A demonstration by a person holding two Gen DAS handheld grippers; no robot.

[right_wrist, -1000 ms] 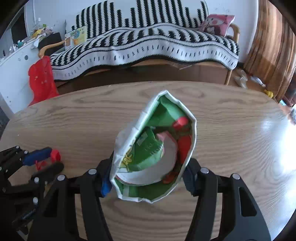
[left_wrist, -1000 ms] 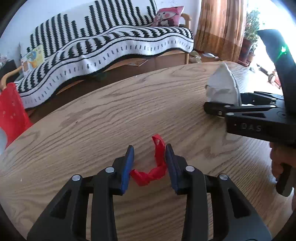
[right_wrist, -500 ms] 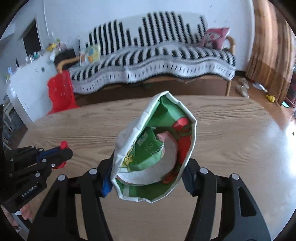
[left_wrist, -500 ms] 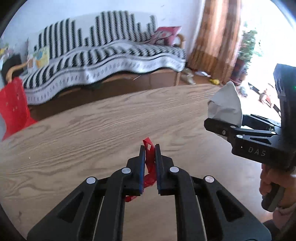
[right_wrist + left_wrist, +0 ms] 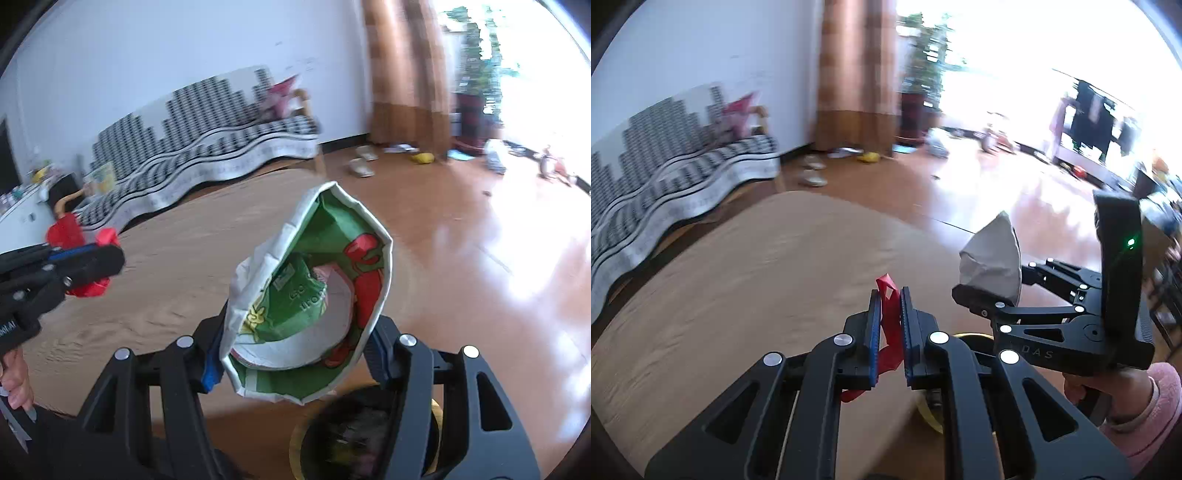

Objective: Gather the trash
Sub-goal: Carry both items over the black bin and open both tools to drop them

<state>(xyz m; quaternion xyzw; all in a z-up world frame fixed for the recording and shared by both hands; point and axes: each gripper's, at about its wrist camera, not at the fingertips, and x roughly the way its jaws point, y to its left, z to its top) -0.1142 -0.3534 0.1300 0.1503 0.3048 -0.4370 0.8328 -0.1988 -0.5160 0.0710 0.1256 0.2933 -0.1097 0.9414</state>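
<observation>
Two grippers in view, each clamped on a scrap of trash above a wooden table (image 5: pixel 746 280) with blurred oak-like grain. Left gripper (image 5: pixel 890 325): black plastic arms with silver rivets, ribbed blue pads pinched together on a thin, crumpled red wrapper strip (image 5: pixel 888 314), its ends poking out above the tips and trailing below. Right gripper (image 5: pixel 295 354): same build, blue pads squeezing a crushed paper cup (image 5: pixel 310 306), white and creased outside, glossy green inside with red and yellow print; lettering there mirrored and too warped to read. Embossed "DAS" legible on the right gripper's side (image 5: pixel 1038 352) in the left view, under a green indicator light (image 5: pixel 1131 242). Below the cup, a dark round bin mouth with a yellow rim (image 5: pixel 369 439), contents blurred. Striped black-and-white sofa cover (image 5: pixel 207 147) behind.
</observation>
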